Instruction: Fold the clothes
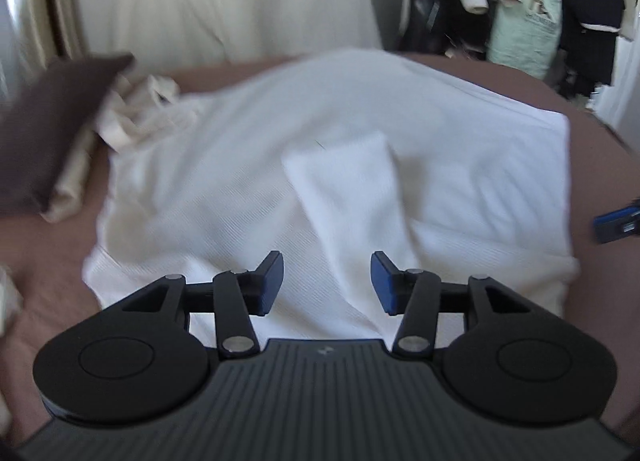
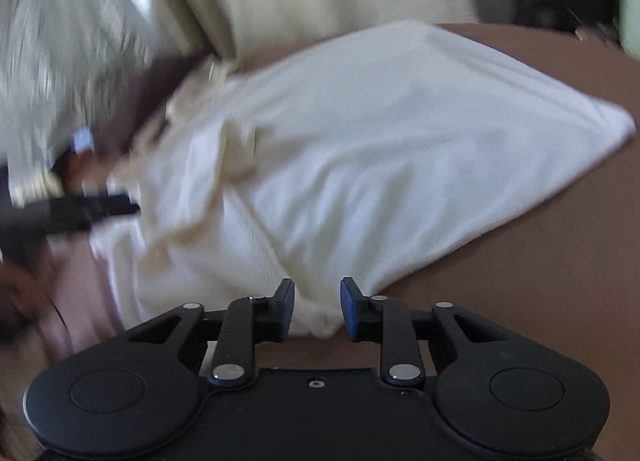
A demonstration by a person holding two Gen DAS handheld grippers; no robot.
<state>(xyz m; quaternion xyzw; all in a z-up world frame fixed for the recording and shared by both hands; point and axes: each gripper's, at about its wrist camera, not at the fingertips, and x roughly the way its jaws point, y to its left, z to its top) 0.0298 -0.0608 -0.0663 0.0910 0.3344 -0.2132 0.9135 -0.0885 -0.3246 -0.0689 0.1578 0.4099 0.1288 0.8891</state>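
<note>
A white ribbed garment [image 1: 248, 181] lies spread on a brown bed [image 1: 600, 149], with a narrow flap [image 1: 344, 181] folded over its middle. My left gripper [image 1: 327, 283] hovers over the garment's near edge, open, with nothing between its fingers. In the right wrist view the same garment [image 2: 360, 165] is a bulky white shape. Its near corner [image 2: 320, 321] sits right at my right gripper [image 2: 317, 309], whose jaws stand apart around it. A blue and black part of the right gripper [image 1: 618, 227] shows at the right edge. The left gripper [image 2: 92, 209] is a dark blur at the left.
A dark brown cushion [image 1: 52, 129] and a crumpled cream cloth [image 1: 136, 113] lie at the bed's far left. Pale curtains [image 1: 220, 1] hang behind the bed. Clothes [image 1: 520, 13] are piled at the back right. Bare brown bed [image 2: 560, 261] shows to the right of the garment.
</note>
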